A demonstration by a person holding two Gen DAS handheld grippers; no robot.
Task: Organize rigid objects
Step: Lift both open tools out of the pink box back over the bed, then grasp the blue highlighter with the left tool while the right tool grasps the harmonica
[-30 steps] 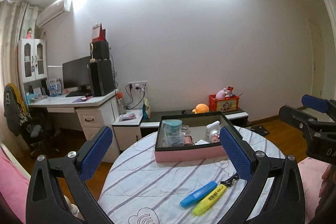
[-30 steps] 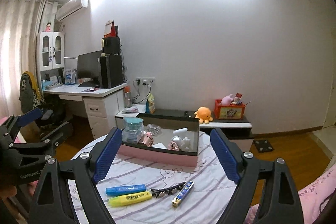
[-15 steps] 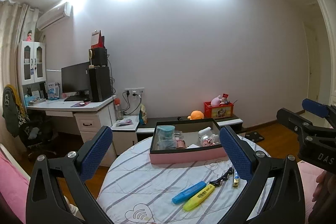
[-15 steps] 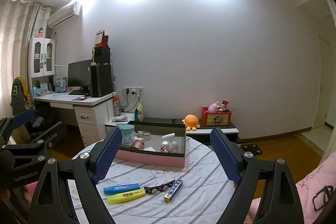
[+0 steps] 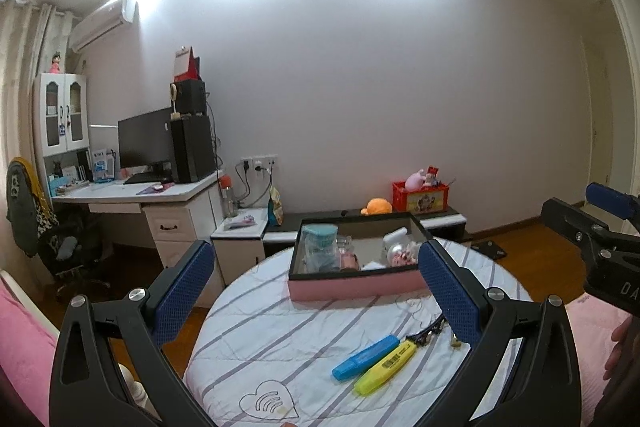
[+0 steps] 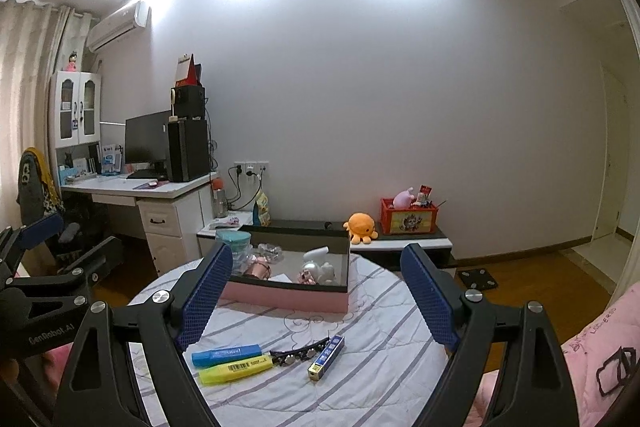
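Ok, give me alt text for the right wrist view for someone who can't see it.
The open right gripper hovers empty over a round striped-cloth table bearing a blue highlighter, yellow highlighter, black hair clip and small blue box. A pink storage box sits behind them.

1. Highlighters: two, one blue highlighter (image 6: 226, 353) and one yellow highlighter (image 6: 236, 368), side by side near the table's (image 6: 372, 379) front edge.
2. Hair clips: one black hair clip (image 6: 298, 351).
3. Small boxes: one narrow blue box (image 6: 326, 351).
4. Trays: one pink tray (image 6: 288, 301) at the far edge.
5. Teal-lidded jars: one teal-lidded jar (image 5: 318, 245), in the tray.
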